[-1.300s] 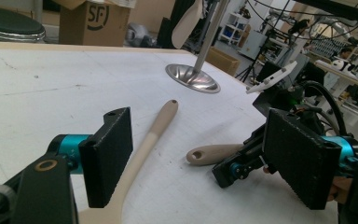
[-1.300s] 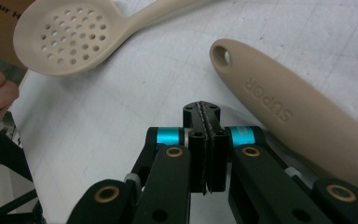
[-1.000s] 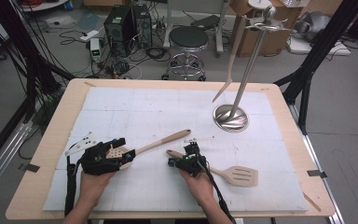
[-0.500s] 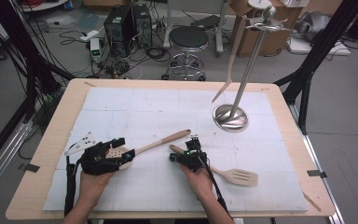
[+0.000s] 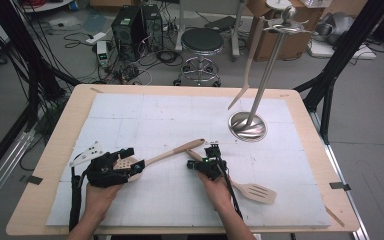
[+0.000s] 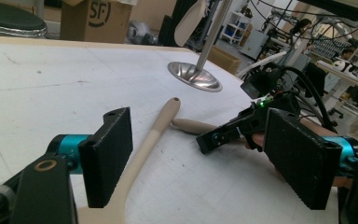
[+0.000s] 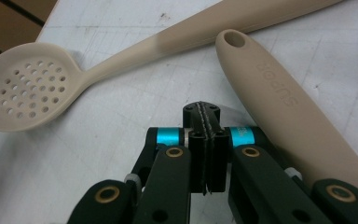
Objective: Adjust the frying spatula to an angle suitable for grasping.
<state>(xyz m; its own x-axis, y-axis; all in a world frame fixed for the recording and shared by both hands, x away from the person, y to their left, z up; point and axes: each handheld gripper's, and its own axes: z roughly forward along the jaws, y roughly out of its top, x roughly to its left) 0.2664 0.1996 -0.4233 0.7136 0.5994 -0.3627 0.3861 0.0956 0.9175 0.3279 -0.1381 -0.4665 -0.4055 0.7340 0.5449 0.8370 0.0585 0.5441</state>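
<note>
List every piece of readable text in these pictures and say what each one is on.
"SF": printed on the cardboard box behind the table, in the left gripper view.
"SUPOR": embossed on the slotted spatula's handle, seen upside down in the right gripper view.
The cardboard boxes in the high view carry nothing legible at this size.

Both forearms reach in low over the white surface (image 5: 280,150). The left gripper (image 6: 191,158) rests near the surface's front-left part, its fingers (image 6: 107,154) spread wide apart. The right gripper (image 7: 204,149) sits nearer the front middle, jaws pressed flat together, holding nothing.
</note>
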